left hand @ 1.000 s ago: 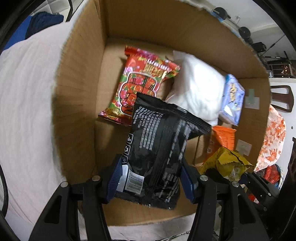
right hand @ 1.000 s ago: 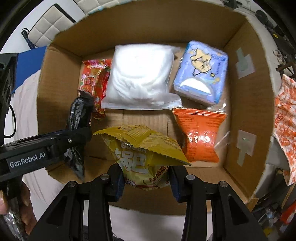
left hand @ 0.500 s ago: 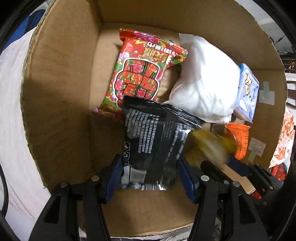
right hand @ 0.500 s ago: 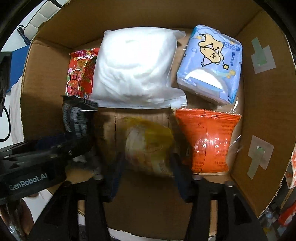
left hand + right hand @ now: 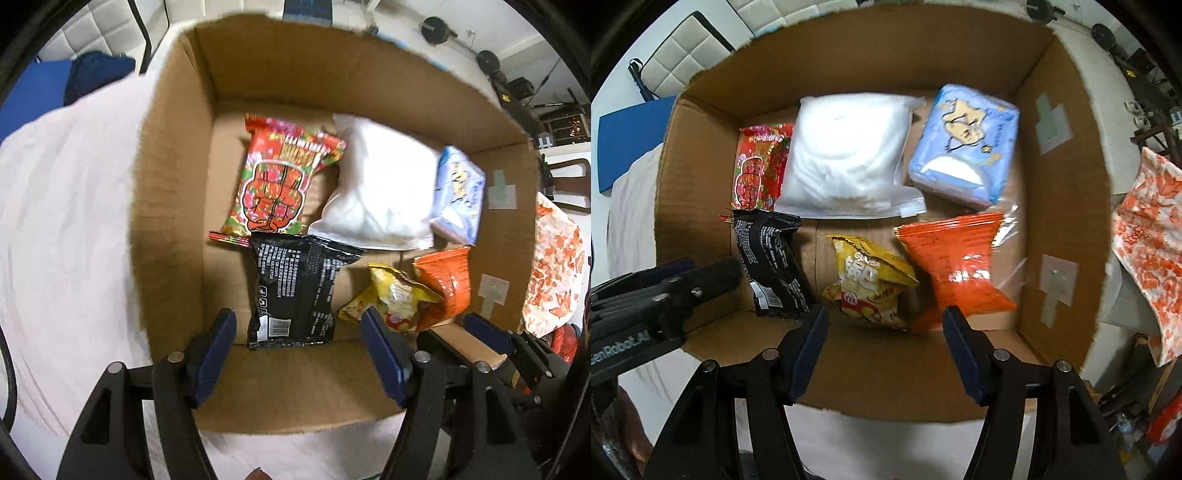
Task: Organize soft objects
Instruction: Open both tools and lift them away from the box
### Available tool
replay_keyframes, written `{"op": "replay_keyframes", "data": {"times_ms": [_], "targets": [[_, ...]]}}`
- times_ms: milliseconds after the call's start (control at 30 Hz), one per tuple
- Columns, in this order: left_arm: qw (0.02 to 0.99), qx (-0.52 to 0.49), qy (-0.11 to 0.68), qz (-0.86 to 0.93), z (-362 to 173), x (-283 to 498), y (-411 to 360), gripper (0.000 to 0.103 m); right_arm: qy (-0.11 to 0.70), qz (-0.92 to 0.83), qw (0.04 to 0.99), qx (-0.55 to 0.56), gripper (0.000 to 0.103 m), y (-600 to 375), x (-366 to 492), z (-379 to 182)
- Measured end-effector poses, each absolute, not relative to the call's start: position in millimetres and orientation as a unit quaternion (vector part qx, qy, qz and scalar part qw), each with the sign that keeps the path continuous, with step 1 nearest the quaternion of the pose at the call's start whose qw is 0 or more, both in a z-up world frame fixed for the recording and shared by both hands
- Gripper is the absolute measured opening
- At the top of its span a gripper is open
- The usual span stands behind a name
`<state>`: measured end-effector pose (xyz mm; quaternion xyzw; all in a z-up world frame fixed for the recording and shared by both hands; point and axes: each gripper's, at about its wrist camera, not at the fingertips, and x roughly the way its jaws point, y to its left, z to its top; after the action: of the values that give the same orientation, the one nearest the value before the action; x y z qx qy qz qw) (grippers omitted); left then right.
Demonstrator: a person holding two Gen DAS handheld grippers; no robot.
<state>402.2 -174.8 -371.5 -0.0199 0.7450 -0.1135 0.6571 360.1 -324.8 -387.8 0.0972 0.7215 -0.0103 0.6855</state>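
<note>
Left tool (image 5: 299, 356): jaws spread wide, nothing between them. Black packet (image 5: 295, 291) lies free on the floor of the cardboard box (image 5: 170, 192), just ahead of its fingertips. Red packet (image 5: 284, 181) further ahead, touching the black packet's far edge.

Right tool (image 5: 882, 349): jaws likewise wide apart, holding nothing. Yellow packet (image 5: 871, 282) lies just ahead between the fingertips, unclamped. Orange packet (image 5: 956, 269) ahead to its right, touching the yellow one. White pouch (image 5: 846, 158) and blue pack (image 5: 967, 147) lie further ahead, against the far wall.
</note>
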Motion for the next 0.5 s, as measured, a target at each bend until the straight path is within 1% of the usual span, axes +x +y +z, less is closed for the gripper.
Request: {"op": "replay_keyframes", "data": {"times_ms": [67, 100, 133, 233, 300, 333, 367, 400, 467, 500], "targets": [[0.67, -0.017, 0.733, -0.117, -358.6, 395.3, -174.3, 0.075, 0.714, -0.013, 0.694, 0.096, 0.067, -326.9, 353.8, -378.5], [0.676, -0.016, 0.728, -0.118, -353.9, 392.6, -174.7, 0.083, 0.711, -0.015, 0.697, 0.096, 0.067, -329.1, 349.9, -373.8], [0.683, -0.016, 0.721, -0.118, -347.6, 389.4, -174.0, 0.084, 0.707, -0.017, 0.7, 0.096, 0.067, -335.8, 351.9, -369.9], [0.704, -0.015, 0.7, -0.121, -331.3, 382.9, -172.5, 0.085, 0.696, -0.022, 0.711, 0.095, 0.073, -342.9, 350.2, -355.0], [0.716, -0.006, 0.687, -0.123, -320.3, 377.2, -174.3, 0.086, 0.691, -0.025, 0.717, 0.094, 0.075, -346.6, 345.3, -341.0], [0.721, 0.001, 0.682, -0.122, -316.3, 379.1, -174.1, 0.088, 0.687, -0.028, 0.721, 0.089, 0.075, -348.3, 343.5, -335.7], [0.725, 0.006, 0.678, -0.121, -312.1, 378.9, -174.6, 0.092, 0.683, -0.031, 0.725, 0.086, 0.076, -349.0, 341.9, -332.9], [0.732, 0.01, 0.67, -0.12, -304.4, 381.4, -171.7, 0.102, 0.678, -0.033, 0.73, 0.083, 0.081, -350.1, 339.7, -329.2], [0.743, 0.016, 0.658, -0.121, -295.3, 377.7, -175.3, 0.102, 0.67, -0.035, 0.737, 0.085, 0.09, -355.2, 336.3, -318.0], [0.747, 0.017, 0.654, -0.121, -291.1, 377.0, -175.2, 0.102, 0.667, -0.036, 0.739, 0.088, 0.091, -357.1, 334.5, -314.3]]}}
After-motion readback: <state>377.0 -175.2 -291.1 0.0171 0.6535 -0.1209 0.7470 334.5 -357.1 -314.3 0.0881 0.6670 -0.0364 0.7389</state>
